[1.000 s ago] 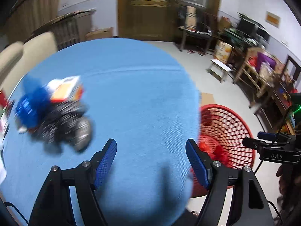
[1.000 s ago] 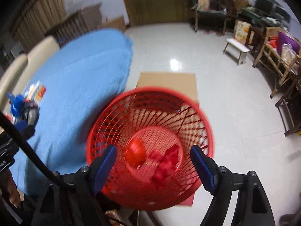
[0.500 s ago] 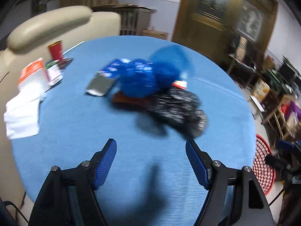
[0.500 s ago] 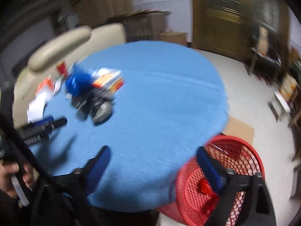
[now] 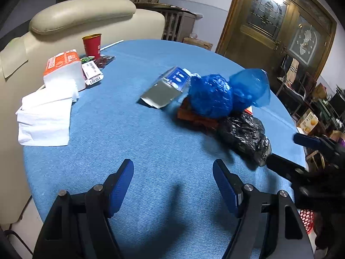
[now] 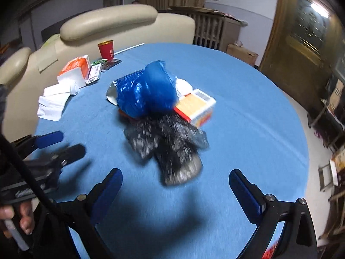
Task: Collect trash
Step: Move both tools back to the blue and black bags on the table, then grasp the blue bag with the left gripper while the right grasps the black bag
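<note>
A pile of trash sits mid-table: a crumpled black bag, two blue bags, a flattened silver-and-blue carton and an orange-and-white box. My left gripper hovers open over bare blue cloth, short of the pile and to its left. My right gripper stands wide open just in front of the black bag, with nothing between its fingers. Each gripper shows in the other's view: the right gripper beside the black bag, the left gripper at the left. The red basket peeks out below the table's right edge.
The round table has a blue cloth. At its far left lie a tissue pack, loose white tissues, a red cup and small packets. A beige chair stands behind. Furniture crowds the room's right side.
The right gripper swung from above the red basket to over the table, facing the pile, and its jaws widened. The left gripper turned leftward from the table edge towards the pile.
</note>
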`<state>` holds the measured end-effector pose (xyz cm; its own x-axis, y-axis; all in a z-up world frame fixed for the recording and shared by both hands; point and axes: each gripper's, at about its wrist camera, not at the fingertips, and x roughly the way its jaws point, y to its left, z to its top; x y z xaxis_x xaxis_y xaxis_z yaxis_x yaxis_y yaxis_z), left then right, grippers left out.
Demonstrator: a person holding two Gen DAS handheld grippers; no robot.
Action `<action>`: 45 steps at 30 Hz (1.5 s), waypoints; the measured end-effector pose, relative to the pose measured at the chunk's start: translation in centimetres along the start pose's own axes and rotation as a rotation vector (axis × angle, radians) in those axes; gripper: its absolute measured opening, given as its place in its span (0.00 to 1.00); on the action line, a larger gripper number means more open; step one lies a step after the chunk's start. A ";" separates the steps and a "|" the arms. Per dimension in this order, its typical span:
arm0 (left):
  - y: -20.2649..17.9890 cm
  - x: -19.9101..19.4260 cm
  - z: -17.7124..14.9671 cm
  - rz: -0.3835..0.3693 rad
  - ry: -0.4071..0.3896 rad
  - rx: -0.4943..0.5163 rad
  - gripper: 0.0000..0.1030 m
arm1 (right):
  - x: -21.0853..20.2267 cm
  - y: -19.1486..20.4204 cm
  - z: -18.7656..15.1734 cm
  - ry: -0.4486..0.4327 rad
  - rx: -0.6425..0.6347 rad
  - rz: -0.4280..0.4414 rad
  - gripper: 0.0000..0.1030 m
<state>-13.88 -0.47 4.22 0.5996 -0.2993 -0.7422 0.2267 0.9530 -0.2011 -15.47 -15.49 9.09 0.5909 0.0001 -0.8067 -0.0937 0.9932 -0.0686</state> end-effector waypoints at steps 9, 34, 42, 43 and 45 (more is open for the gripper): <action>-0.3 0.7 2.4 -0.019 -0.009 0.002 0.74 | 4.7 -1.4 2.0 0.068 0.031 0.037 0.96; -6.9 6.7 8.9 -0.079 0.042 0.069 0.48 | 2.8 -6.1 -3.5 0.050 0.300 0.159 0.48; -4.9 1.2 5.1 -0.019 -0.016 0.086 0.48 | 2.1 -6.1 -4.2 0.025 0.353 0.175 0.48; -4.6 0.7 4.6 -0.003 -0.013 0.084 0.48 | 2.4 -6.2 -4.1 0.023 0.358 0.175 0.48; -4.2 0.2 3.7 0.019 -0.004 0.080 0.48 | 2.1 -6.2 -4.5 0.016 0.373 0.174 0.48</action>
<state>-11.88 -4.67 7.25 0.6076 -0.2813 -0.7428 0.2756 0.9517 -0.1350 -17.25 -22.16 5.13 0.5794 0.1731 -0.7964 0.1073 0.9525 0.2850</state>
